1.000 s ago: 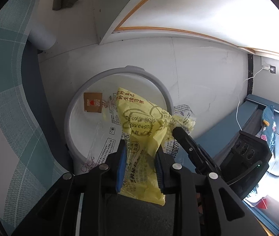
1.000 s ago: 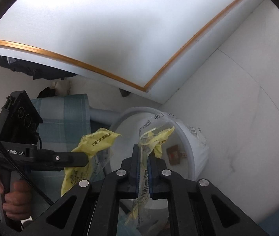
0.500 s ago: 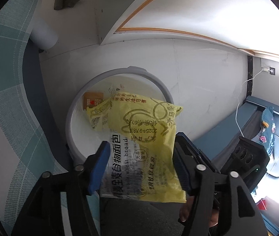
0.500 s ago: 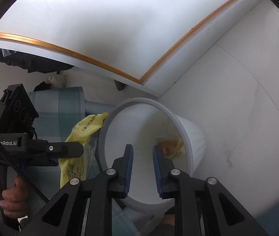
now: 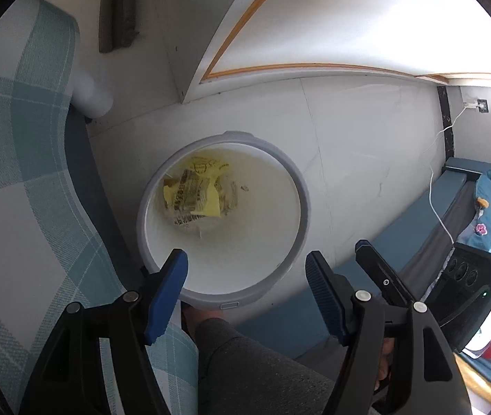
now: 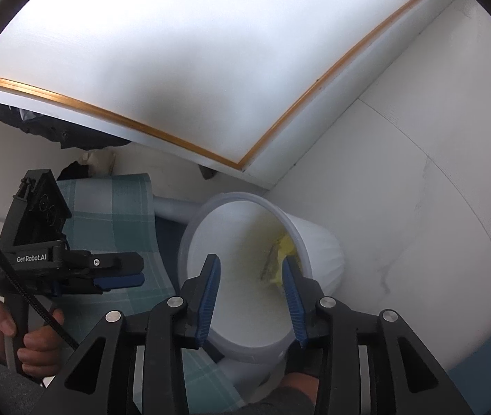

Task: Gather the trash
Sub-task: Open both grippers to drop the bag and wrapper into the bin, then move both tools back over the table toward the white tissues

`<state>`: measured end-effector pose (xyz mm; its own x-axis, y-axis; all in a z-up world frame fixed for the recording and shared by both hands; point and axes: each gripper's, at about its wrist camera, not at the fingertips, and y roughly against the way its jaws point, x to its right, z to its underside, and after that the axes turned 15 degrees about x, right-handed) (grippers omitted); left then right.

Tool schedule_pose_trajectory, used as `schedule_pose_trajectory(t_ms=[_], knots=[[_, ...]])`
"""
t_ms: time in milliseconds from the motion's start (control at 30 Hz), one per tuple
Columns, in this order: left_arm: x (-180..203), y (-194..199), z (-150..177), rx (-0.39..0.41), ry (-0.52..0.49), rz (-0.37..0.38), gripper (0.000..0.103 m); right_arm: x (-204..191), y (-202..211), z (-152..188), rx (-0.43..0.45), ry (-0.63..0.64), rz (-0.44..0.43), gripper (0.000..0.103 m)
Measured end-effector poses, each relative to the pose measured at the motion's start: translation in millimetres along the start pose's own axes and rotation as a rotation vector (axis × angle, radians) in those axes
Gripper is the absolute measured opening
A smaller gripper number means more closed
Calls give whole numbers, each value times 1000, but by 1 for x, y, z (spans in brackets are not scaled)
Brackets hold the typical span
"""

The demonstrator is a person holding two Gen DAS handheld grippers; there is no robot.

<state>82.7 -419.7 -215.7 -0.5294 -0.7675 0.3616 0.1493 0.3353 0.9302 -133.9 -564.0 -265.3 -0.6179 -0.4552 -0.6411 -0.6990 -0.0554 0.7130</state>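
A white tiled floor (image 5: 349,145) spreads under everything, with a teal-and-white checked fabric seat (image 5: 20,180) at nine o'clock in the left wrist view. The round white plastic waste bin (image 5: 300,207) stands on the floor just beside that seat, at centre. Above its near rim, at six o'clock, hangs the left claw (image 5: 247,269), spread wide and holding nothing. The right claw (image 6: 250,276) is also parted and empty, over the bin (image 6: 318,242) mouth. Crumpled yellow printed wrappers (image 5: 193,190) lie at the bin's bottom, toward ten o'clock; the right wrist view shows the wrappers (image 6: 285,245) against the inner wall.
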Motion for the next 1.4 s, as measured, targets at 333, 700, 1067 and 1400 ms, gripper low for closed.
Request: schedule_pose_trajectory(t_ms=[333,700,1067,1400], knots=[[20,82,18,339,-170,-121,67,-33,46,-16,105,67,-5,51],[17,201,58,705,-164,-158,67,-97,120,-35,260,235,-6,62],[-17,294,110,958,-70,-199,75,-200,207,-32,445,426,-112,75],[-66,352,167,1099,33,-338,90,-297,219,23,466,520,-274,84]])
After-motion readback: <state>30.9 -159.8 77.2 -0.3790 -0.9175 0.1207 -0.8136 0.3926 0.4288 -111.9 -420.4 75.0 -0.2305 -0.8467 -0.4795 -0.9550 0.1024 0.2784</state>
